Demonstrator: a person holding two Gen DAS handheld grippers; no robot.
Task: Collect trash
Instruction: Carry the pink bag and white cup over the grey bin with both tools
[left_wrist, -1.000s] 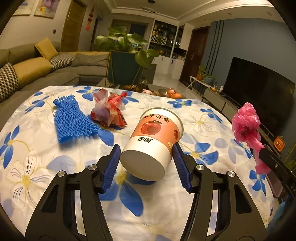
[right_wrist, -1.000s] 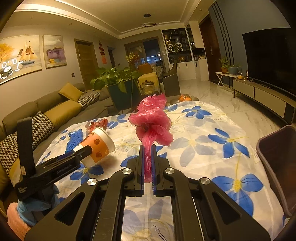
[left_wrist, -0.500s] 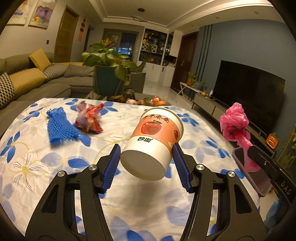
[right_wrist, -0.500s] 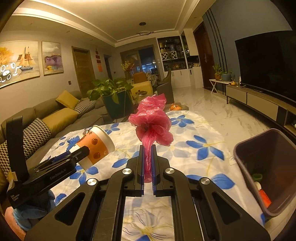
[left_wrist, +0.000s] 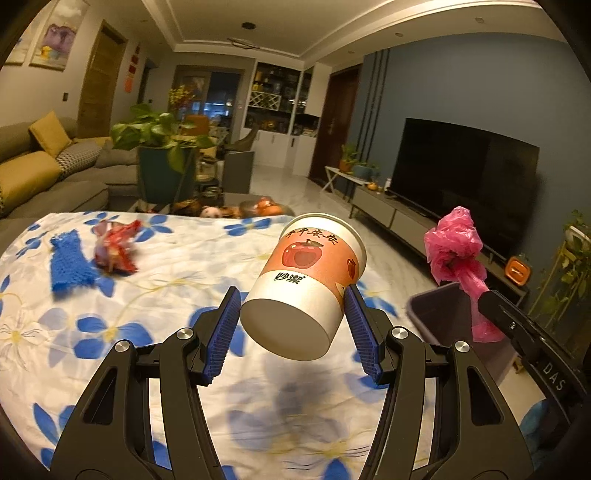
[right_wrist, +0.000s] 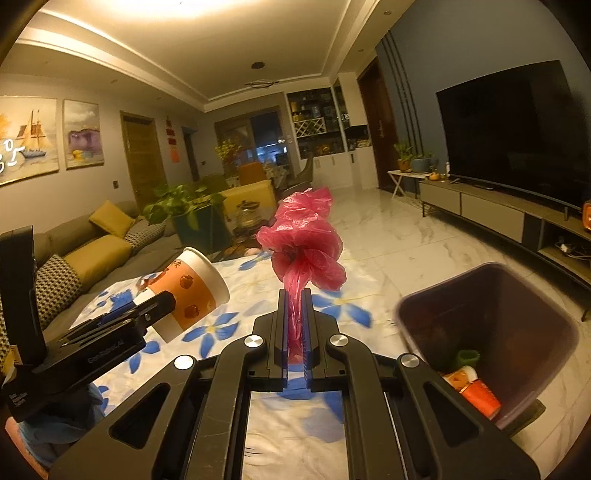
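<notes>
- Two grippers are up over the table with the flowered cloth (left_wrist: 155, 258), each with a piece of rubbish between its fingers.
- The left gripper (left_wrist: 291, 325) has its blue-padded fingers (left_wrist: 221, 332) clamped on the sides of a paper cup (left_wrist: 306, 284); the cup is clear of the cloth, tilted with its white base towards the near side and its open rim pointing away.
- The cup bears a red apple print on an orange band and throws a shadow on the cloth below it.
- The right gripper (right_wrist: 294, 325) has its fingers pressed nearly together on the twisted tail of a pink plastic bag (right_wrist: 303, 240), whose crumpled bulk stands up above the fingertips.
- From the right wrist view the cup (right_wrist: 188, 291) hangs to the left of the pink bag, well apart from it.
- A dark purple bin (right_wrist: 491, 332) stands on the floor just beside the table's right edge, below and to the right of the pink bag; a green piece and an orange-and-white piece lie in its bottom.
- On the far left part of the cloth lie a blue foam net (left_wrist: 68, 264) and, just beside it to the right, a crumpled red wrapper (left_wrist: 114, 247); both are blurred.
- Beyond the table stand a potted plant (left_wrist: 159, 147) and a sofa (left_wrist: 40, 173) to the left, with a dark television (left_wrist: 461, 184) along the right wall.
</notes>
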